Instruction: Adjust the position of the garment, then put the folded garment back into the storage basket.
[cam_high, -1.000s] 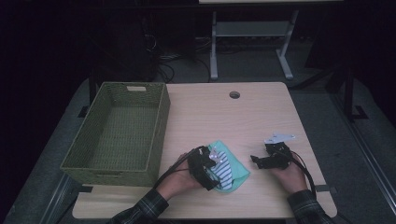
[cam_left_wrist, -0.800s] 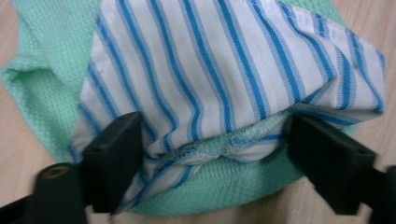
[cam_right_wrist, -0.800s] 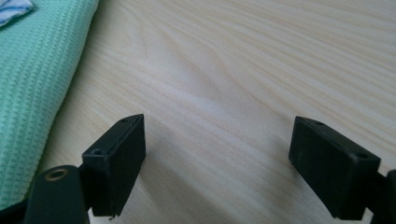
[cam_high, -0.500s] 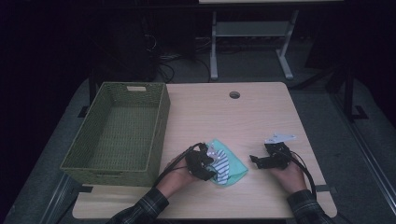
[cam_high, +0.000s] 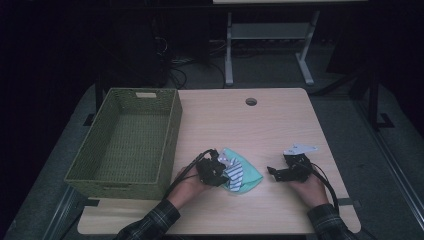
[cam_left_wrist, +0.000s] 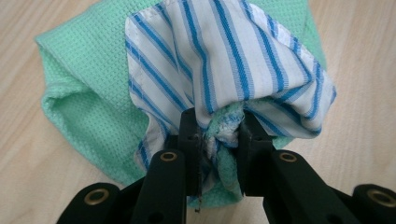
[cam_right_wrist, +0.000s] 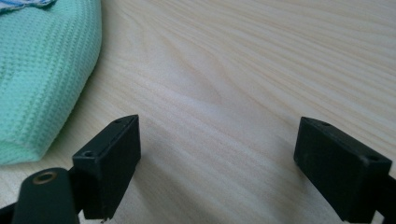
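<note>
A mint-green waffle cloth (cam_high: 246, 173) lies near the table's front edge with a blue-and-white striped cloth (cam_high: 233, 173) on top of it. My left gripper (cam_high: 220, 176) is shut on a bunched fold of both cloths; in the left gripper view the striped cloth (cam_left_wrist: 224, 60) and the green cloth (cam_left_wrist: 79, 116) are pinched together between the jaws (cam_left_wrist: 218, 140). My right gripper (cam_high: 272, 172) rests on the wood just right of the cloths, jaws wide apart with nothing between them (cam_right_wrist: 217, 154). The green cloth's edge (cam_right_wrist: 42, 70) shows at the left of that view.
A green woven basket (cam_high: 170, 145) stands at the table's left. A round cable hole (cam_high: 251, 101) is at the far middle of the wooden table (cam_high: 240, 130). A metal stand (cam_high: 270, 35) sits behind on the floor.
My left gripper has drawn the pinched cloths slightly left, toward the basket. The right gripper has barely moved.
</note>
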